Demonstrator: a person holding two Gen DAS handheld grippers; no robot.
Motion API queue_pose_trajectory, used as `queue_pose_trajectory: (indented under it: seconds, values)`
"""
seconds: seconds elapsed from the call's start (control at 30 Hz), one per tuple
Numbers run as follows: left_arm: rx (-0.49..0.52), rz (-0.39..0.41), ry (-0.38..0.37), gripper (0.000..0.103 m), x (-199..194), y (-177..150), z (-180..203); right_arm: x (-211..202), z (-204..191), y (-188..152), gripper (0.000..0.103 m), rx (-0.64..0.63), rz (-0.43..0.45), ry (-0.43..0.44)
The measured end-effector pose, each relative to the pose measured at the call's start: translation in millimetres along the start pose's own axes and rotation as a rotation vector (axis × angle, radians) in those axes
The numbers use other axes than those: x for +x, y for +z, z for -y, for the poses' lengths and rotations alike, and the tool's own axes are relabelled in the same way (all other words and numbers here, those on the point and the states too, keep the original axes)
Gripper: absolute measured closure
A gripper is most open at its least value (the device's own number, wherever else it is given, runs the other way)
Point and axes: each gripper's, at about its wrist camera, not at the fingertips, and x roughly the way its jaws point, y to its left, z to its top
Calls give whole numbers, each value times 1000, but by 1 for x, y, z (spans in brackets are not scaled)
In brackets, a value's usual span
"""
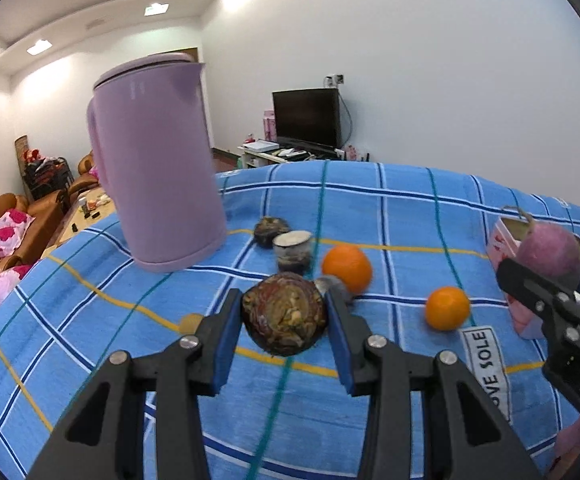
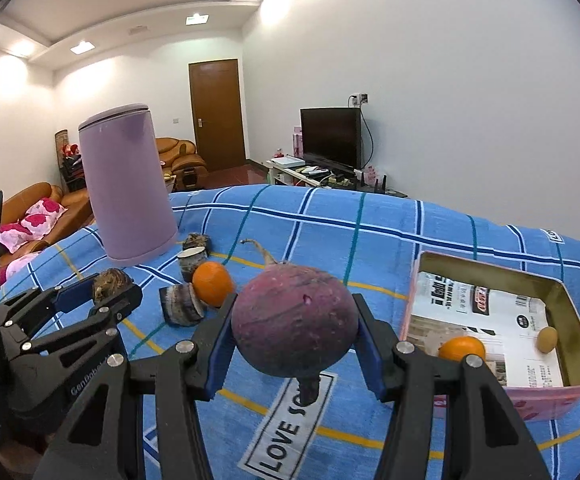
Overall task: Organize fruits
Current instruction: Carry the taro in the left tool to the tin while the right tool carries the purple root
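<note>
Left tongs (image 1: 286, 312) gripping brown scaly fruit (image 1: 285, 314); right tongs (image 2: 294, 330) clamping purple radish (image 2: 294, 320), partly hiding orange (image 2: 461, 349) in tin (image 2: 574, 312).

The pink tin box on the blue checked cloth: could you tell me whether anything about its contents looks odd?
The pink tin box holds an orange and a small brown round fruit lying on printed paper; that paper lining looks out of place.

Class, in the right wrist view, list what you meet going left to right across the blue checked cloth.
Left tongs holding a brown scaly fruit → orange → purple round root in the right tongs → pink box.
</note>
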Motion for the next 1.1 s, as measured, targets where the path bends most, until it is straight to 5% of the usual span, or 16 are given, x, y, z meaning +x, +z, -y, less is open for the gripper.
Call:
queue_pose_trajectory:
  seconds: [0.43, 1.1]
  values:
    - [35, 1, -67, 60, -8, 0, 41, -29, 40, -12, 47, -29, 17, -49]
    - [82, 53, -247, 60, -24, 15, 117, -65, 151, -9, 48, 134, 65, -175]
